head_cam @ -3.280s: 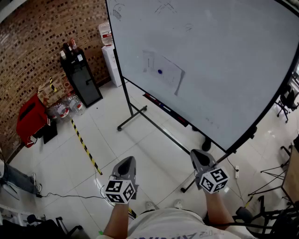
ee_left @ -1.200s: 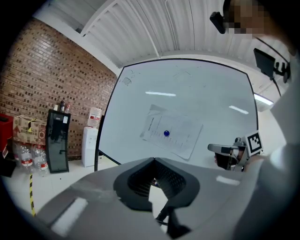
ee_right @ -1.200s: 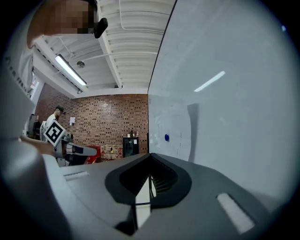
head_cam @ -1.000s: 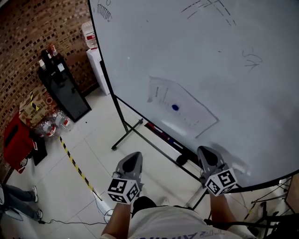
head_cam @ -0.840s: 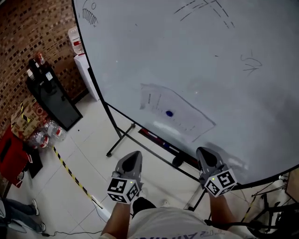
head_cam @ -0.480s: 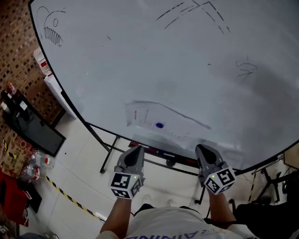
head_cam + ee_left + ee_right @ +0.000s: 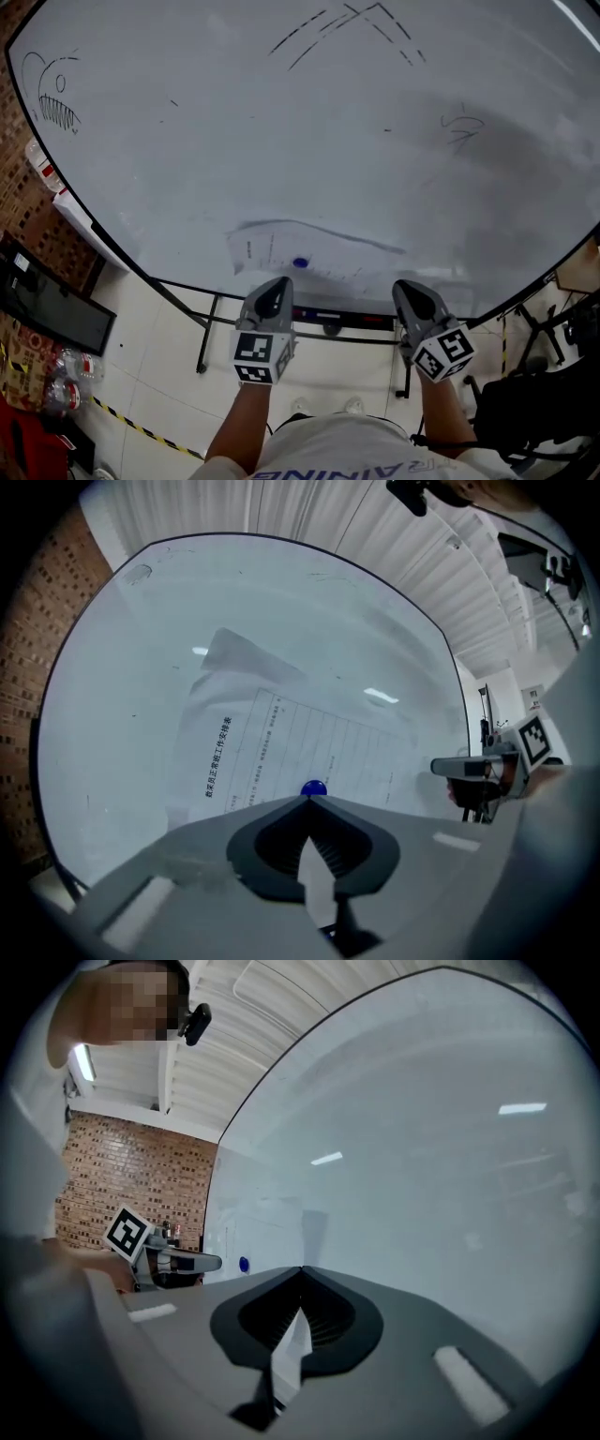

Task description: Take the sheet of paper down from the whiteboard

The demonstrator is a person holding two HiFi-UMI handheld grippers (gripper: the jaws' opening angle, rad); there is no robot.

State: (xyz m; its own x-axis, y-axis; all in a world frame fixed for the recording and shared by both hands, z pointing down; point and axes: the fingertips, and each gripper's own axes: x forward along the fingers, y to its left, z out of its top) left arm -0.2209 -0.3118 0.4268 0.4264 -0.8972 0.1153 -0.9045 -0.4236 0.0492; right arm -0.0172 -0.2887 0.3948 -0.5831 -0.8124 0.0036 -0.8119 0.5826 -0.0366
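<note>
A printed sheet of paper hangs low on the big whiteboard, pinned by a blue magnet. My left gripper is shut and empty, its tips just below the magnet. From the left gripper view the sheet fills the middle, and the magnet sits right above my left gripper. To the right, my right gripper is also shut and empty, below the sheet's right corner. In the right gripper view my right gripper faces bare board, with the magnet off to its left.
The board's tray and stand legs are just below the grippers. A brick wall, a black cabinet and water bottles are at the left. Yellow-black tape crosses the floor. Chairs and stands crowd the right.
The view has closed in on the whiteboard. Both grippers have come up to its lower edge, and the left one now sits right under the magnet. Both stay shut.
</note>
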